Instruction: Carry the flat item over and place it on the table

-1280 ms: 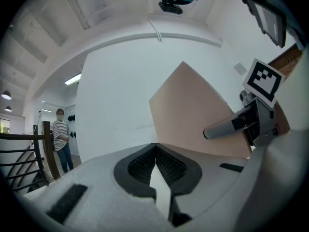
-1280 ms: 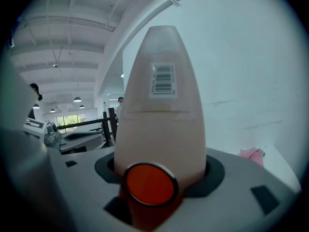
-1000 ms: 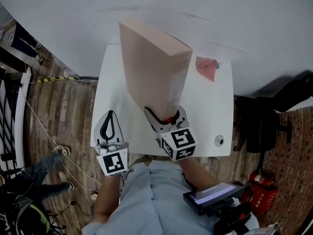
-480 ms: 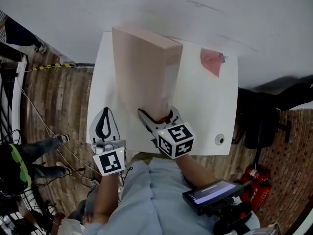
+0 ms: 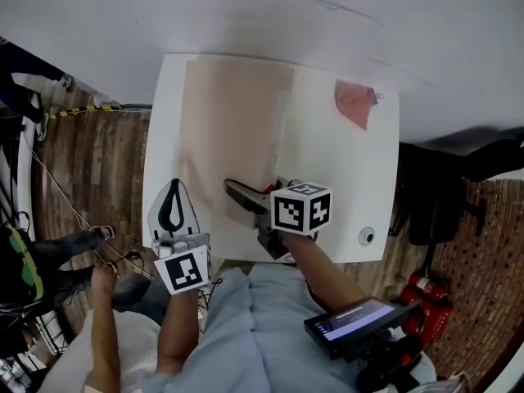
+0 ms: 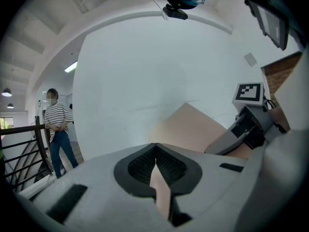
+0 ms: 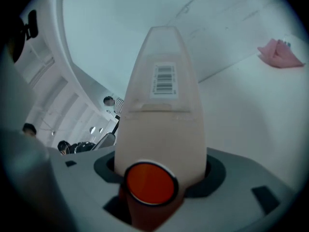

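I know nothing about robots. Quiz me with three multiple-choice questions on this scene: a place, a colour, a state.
1. Where is the pink cloth? A) far right corner of the table B) on the floor C) on a chair
2. What colour is the flat box? A) blue B) beige C) black
3. Which gripper clamps the box? A) left B) right C) neither
Answers: 1A, it lies at that corner. 2B, its face is beige. 3B, the right gripper is shut on its near edge; the left gripper holds nothing.

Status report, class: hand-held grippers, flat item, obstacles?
Right hand-held gripper clamped on flat item. Left hand-held gripper shut, empty. Item lying on table. Pink cloth apart.
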The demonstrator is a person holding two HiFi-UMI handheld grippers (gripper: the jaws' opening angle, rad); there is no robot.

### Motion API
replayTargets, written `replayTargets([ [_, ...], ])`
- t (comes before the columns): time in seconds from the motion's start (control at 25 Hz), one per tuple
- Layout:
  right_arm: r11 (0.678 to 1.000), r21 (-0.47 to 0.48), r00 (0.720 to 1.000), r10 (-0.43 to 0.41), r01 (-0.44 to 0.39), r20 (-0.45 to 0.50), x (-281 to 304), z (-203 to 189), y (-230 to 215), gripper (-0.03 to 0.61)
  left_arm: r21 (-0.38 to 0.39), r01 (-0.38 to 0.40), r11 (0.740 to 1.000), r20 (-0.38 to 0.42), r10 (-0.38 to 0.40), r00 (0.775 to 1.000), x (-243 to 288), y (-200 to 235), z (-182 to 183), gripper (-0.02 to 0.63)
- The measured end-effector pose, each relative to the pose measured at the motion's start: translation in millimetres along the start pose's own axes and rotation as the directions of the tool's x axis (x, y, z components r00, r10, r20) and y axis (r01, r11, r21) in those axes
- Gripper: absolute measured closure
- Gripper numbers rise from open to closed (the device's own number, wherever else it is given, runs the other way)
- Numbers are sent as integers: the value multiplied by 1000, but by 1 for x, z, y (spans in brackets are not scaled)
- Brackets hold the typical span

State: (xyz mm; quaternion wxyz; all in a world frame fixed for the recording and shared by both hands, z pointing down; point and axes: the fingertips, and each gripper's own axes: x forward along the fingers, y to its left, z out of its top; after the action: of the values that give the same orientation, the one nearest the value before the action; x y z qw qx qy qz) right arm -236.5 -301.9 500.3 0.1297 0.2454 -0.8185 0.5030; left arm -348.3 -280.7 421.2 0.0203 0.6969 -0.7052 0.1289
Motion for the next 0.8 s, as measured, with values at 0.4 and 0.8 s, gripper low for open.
replayTargets([
  [0.4, 975, 220, 992, 58, -32, -114, 28, -13, -30, 242, 14, 2, 1000, -11, -2, 1000, 17, 10, -10, 604],
  [0.8, 987, 160, 984, 13, 15, -176, 34, -19, -40, 187, 20, 18, 1000, -16, -18, 1000, 19, 5, -8, 604],
])
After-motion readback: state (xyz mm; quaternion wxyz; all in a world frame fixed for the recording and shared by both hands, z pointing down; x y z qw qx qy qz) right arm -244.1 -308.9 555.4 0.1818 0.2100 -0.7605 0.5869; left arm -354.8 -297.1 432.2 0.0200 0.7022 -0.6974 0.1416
